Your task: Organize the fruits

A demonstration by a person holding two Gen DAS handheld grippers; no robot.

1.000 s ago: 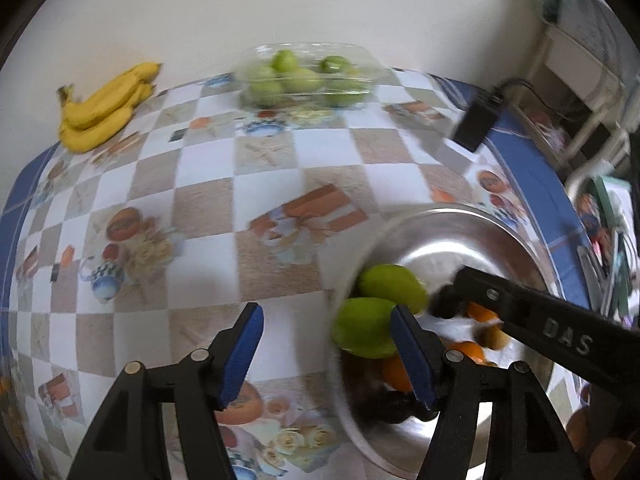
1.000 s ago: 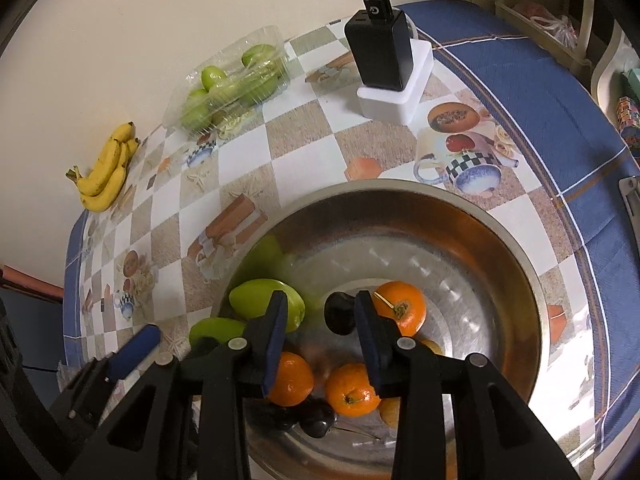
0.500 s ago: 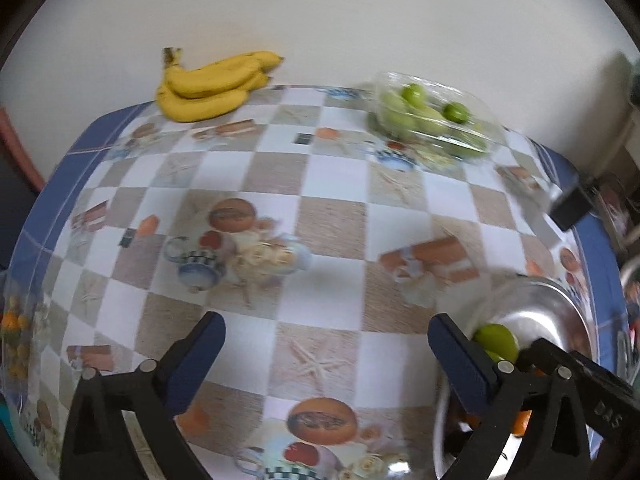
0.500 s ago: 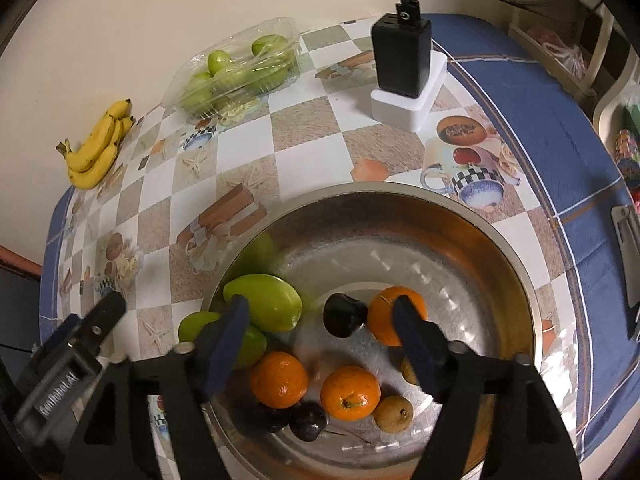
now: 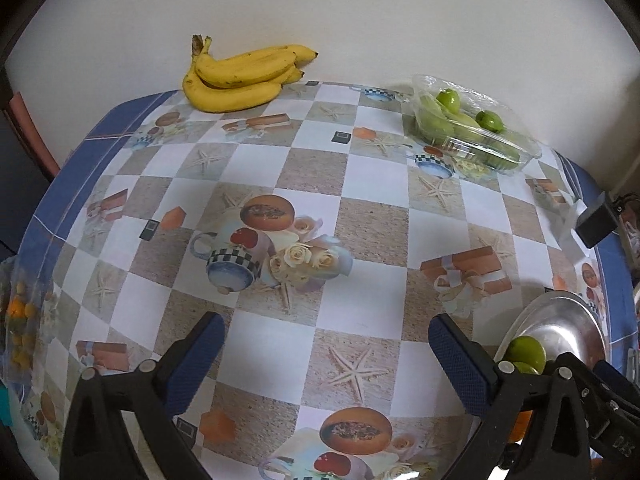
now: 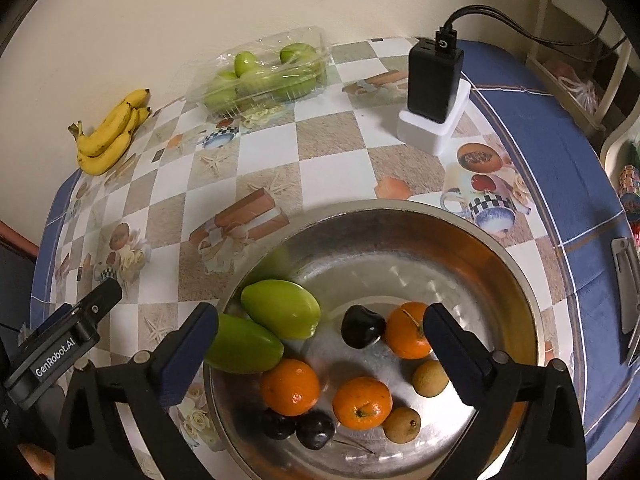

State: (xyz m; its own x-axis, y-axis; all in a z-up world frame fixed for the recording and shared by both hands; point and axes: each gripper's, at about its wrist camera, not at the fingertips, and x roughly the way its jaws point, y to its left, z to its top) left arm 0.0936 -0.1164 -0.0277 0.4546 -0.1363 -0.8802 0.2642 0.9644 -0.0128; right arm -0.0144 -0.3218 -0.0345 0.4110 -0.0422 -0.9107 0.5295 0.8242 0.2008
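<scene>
Fruit fills the round steel bowl beneath my spread, empty right tongs; my left tongs, also spread, hover over bare bench.

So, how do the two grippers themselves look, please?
Both look alike: the left gripper and the right gripper have black angular frames with silver screws and dark blue textured pads. The left body, seen from the right wrist, carries white "GenRobot.AI" lettering.
</scene>
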